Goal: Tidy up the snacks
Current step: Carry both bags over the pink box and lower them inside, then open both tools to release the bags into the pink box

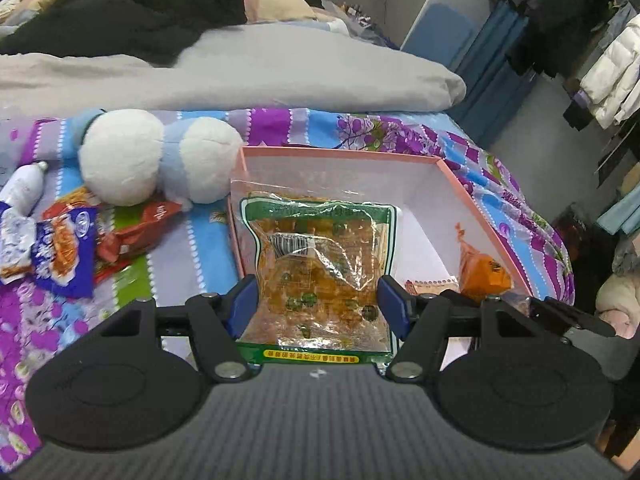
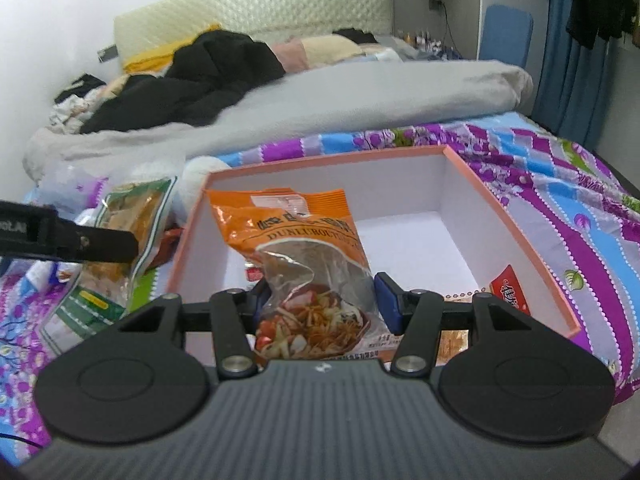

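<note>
A pink-rimmed white box (image 1: 460, 176) sits on the patterned bedspread; it also shows in the right wrist view (image 2: 320, 156). My left gripper (image 1: 318, 302) is shut on a clear green-edged snack bag (image 1: 320, 248) and holds it over the box's left part. My right gripper (image 2: 320, 300) is shut on an orange snack bag (image 2: 296, 236) and holds it over the box's near-left part. An orange packet (image 1: 482, 268) and a pink packet (image 1: 430, 285) lie in the box. A red packet (image 2: 510, 288) lies at its right wall.
Loose snacks lie left of the box: a blue-purple packet (image 1: 66, 252) and a red packet (image 1: 136, 232). A white-and-blue plush toy (image 1: 156, 156) and a white bottle (image 1: 24, 188) lie beside them. A grey duvet (image 1: 240, 68) covers the bed behind.
</note>
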Demonstrator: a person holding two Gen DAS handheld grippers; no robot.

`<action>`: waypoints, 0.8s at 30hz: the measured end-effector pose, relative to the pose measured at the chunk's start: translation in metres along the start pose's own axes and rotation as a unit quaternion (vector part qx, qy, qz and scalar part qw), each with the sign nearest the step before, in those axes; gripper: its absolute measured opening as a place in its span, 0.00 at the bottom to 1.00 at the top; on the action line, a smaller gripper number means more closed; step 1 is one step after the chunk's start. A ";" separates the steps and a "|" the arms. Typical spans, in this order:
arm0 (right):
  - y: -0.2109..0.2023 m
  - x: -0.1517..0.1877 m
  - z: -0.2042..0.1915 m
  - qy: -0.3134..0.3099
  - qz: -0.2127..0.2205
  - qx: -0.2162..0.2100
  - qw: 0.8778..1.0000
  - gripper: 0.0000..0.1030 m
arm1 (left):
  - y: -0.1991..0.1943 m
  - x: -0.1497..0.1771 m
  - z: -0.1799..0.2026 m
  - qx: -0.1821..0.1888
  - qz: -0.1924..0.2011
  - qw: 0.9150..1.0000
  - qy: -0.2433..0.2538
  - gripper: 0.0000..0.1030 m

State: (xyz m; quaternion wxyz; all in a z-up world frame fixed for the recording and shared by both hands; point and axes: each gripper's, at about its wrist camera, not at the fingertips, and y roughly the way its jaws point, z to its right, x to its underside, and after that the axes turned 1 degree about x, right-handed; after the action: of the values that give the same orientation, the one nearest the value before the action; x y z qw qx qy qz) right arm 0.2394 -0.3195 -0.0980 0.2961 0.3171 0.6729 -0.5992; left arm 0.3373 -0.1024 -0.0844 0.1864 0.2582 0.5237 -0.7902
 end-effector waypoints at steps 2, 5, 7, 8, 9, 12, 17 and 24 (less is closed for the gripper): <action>0.013 -0.002 0.004 0.003 -0.010 0.002 1.000 0.54 | 0.013 -0.006 0.002 0.001 -0.009 1.000 0.004 0.68; 0.028 -0.003 0.011 0.011 -0.022 0.003 1.000 0.54 | 0.030 -0.013 0.005 0.000 -0.017 1.000 0.010 0.68; 0.035 -0.004 0.013 0.016 -0.026 0.004 1.000 0.54 | 0.038 -0.015 0.006 0.001 -0.019 1.000 0.010 0.68; 0.038 -0.004 0.014 0.018 -0.029 0.006 0.999 0.54 | 0.041 -0.017 0.006 0.002 -0.019 1.000 0.008 0.68; 0.041 -0.004 0.016 0.020 -0.031 0.007 0.999 0.54 | 0.043 -0.018 0.006 0.002 -0.020 1.000 0.008 0.68; 0.046 -0.005 0.021 0.028 -0.036 0.007 0.999 0.55 | 0.048 -0.018 0.007 0.004 -0.020 1.000 0.009 0.68; 0.048 -0.006 0.025 0.040 -0.044 0.004 0.998 0.63 | 0.046 -0.019 0.010 -0.009 -0.018 1.000 0.019 0.82; 0.032 -0.004 0.028 0.052 -0.033 -0.001 0.998 0.69 | 0.006 -0.017 0.008 -0.010 0.019 1.000 0.020 0.82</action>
State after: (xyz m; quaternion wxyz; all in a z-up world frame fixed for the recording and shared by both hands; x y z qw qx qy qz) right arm 0.2672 -0.3454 -0.1179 0.2412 0.3250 0.6977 -0.5911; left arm 0.3530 -0.1117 -0.0761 0.1935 0.2817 0.5303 -0.7758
